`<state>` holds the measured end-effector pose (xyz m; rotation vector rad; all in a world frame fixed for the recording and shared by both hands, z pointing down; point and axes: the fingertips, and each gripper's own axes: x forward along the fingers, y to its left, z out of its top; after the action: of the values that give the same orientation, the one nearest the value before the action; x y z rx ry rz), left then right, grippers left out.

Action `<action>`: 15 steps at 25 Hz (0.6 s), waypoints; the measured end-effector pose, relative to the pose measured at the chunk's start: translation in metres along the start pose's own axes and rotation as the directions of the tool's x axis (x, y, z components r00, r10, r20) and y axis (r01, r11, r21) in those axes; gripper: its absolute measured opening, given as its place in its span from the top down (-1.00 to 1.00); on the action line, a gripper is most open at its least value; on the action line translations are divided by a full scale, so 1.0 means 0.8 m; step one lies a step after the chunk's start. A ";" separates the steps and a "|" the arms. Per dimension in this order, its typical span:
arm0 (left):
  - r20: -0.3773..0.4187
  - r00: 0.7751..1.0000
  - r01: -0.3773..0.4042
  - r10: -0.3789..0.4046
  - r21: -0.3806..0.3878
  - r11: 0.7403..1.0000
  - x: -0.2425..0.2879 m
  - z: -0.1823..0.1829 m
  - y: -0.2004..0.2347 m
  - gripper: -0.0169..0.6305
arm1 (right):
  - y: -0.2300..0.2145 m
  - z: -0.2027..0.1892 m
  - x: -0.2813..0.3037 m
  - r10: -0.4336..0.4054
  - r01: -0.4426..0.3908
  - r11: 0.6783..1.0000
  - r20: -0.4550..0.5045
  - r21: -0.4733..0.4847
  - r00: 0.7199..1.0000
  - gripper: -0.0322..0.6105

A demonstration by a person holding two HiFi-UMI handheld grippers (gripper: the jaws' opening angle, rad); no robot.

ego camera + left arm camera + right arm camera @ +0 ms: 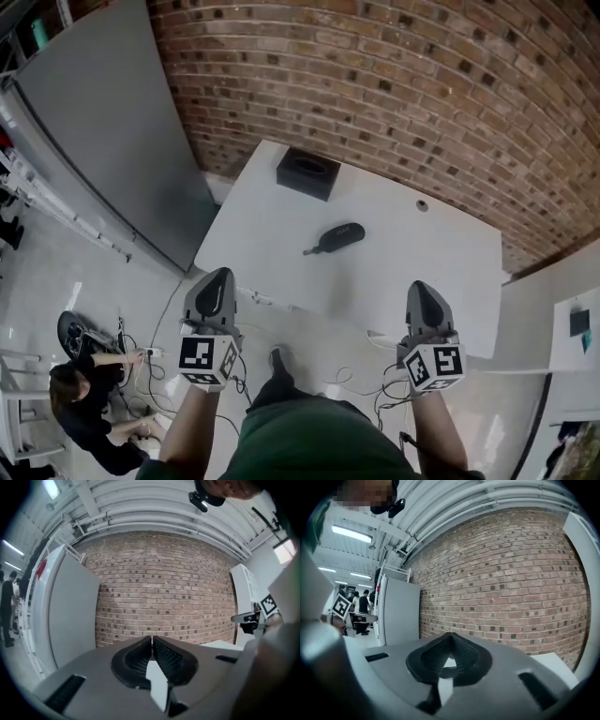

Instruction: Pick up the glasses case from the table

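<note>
grey ridged pads on the left gripper are pressed together on nothing, and the right gripper is likewise closed and empty. both hover just short of the white worktop's near edge, aimed roughly level at the brick wall. the dark glasses case lies mid-worktop, well apart from both, a black box beyond it. this reads as the approach: next, one gripper must spread, reach forward and down, and straddle the case.

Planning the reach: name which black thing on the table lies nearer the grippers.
The oval glasses case with the strap; the squarish black box sits farther back.
</note>
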<state>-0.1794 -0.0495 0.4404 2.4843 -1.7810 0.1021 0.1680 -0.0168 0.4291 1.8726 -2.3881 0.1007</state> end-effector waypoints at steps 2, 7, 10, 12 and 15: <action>-0.009 0.999 0.040 -0.041 -0.006 0.999 0.023 -0.009 0.010 0.91 | 0.005 0.000 0.016 -0.029 0.029 1.000 -0.014 -0.002 0.999 0.89; -0.041 0.990 0.136 -0.136 -0.022 0.991 0.078 -0.036 0.016 0.91 | 0.011 -0.005 0.045 -0.088 0.088 0.996 -0.047 -0.015 0.995 0.89; -0.068 0.979 0.192 -0.192 -0.015 0.981 0.105 -0.053 0.008 0.91 | 0.009 -0.013 0.057 -0.116 0.115 0.993 -0.071 -0.015 0.991 0.89; -0.076 0.972 0.221 -0.220 0.007 0.975 0.127 -0.061 0.004 0.91 | 0.003 -0.016 0.066 -0.132 0.132 0.991 -0.079 -0.010 0.988 0.89; -0.104 0.961 0.261 -0.257 0.029 0.965 0.157 -0.078 -0.008 0.91 | -0.004 -0.025 0.078 -0.140 0.140 0.990 -0.093 -0.005 0.986 0.89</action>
<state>-0.1332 -0.1587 0.5149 2.6648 -1.4164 0.2433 0.1569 -0.0754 0.4564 1.9838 -2.1897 0.1745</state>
